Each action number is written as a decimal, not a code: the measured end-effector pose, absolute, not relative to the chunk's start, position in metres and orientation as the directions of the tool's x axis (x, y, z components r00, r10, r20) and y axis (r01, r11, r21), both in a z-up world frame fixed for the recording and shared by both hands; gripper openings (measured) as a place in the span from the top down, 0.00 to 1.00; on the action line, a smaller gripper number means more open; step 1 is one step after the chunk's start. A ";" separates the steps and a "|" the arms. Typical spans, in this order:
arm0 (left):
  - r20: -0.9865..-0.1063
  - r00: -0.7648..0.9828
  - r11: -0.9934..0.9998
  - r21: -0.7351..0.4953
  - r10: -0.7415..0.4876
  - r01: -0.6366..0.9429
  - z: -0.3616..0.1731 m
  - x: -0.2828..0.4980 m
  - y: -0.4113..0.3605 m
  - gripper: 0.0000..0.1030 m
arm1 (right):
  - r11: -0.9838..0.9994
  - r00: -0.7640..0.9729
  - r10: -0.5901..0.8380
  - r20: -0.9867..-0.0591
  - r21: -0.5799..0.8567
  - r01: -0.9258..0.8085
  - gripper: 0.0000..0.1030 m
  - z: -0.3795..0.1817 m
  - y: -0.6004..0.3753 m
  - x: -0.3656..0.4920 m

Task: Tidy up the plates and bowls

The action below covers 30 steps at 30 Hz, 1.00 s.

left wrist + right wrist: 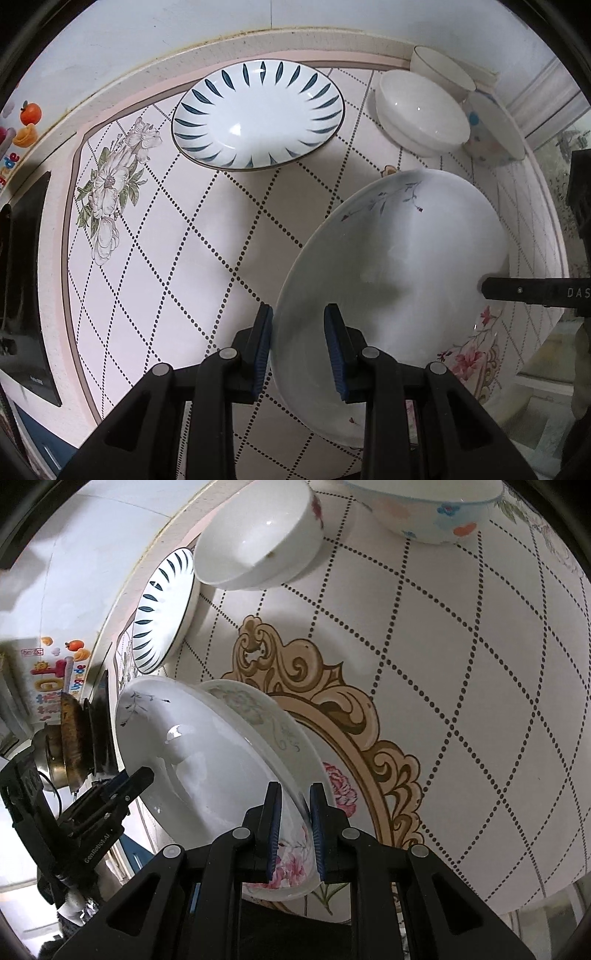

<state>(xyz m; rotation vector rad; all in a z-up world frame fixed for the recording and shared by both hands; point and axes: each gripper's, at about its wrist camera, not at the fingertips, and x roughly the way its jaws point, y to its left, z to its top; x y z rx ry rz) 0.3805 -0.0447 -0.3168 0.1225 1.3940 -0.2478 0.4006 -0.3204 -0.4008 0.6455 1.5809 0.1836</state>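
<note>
The large white plate (pixel 399 266), marked with a thin branch motif near its rim, is held tilted above the patterned tabletop (pixel 177 258) by both grippers. The left gripper (pixel 298 347) is clamped on the plate's near-left rim, with one blue pad on each face. The right gripper (pixel 295 830) is clamped on the opposite rim, where pink flowers are printed on the plate's underside. In the left wrist view, a black finger (pixel 517 290) of the right gripper is seen lying over the plate's right edge.

The blue-striped plate (pixel 258 114) is located flat on the tabletop, at the far side, well apart from the held plate. At the far right, three bowls are grouped together: a plain white bowl (pixel 421 114), a second white bowl (pixel 441 68) behind it, and a bowl with coloured dots (pixel 491 129) just beside them on the right.
</note>
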 end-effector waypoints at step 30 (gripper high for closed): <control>-0.996 0.091 0.958 0.020 -0.006 0.286 -0.349 0.376 -0.061 0.75 | 0.917 -0.054 0.371 -0.927 0.356 0.178 0.81 -0.399 -0.264 0.416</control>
